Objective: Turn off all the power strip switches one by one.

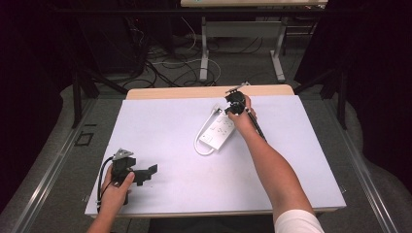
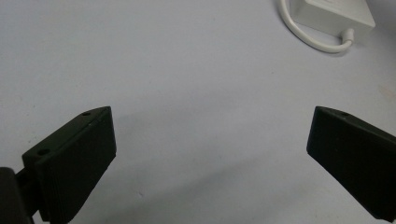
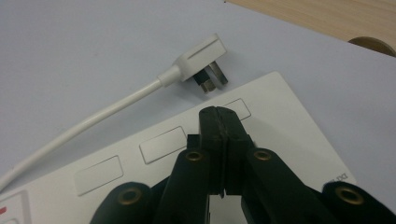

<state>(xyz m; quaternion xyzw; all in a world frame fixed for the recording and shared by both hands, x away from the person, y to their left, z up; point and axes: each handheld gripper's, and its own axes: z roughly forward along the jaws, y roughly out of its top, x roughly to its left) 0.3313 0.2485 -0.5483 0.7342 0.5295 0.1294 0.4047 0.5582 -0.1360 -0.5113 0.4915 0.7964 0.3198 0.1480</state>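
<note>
Where tongs [image 3: 219, 116] meet strip [image 3: 289, 140]: lettering illegible.

A flat white power strip [image 1: 218, 131] lies at an angle on the table's far right part, sockets up. Its white cord [image 1: 200, 143] loops round the near end; the plug [image 3: 201, 58] rests just beside the far end

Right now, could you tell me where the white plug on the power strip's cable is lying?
In the right gripper view, the white plug lies on the pale table cover beside the white power strip's far end, just beyond the shut right gripper.
</note>
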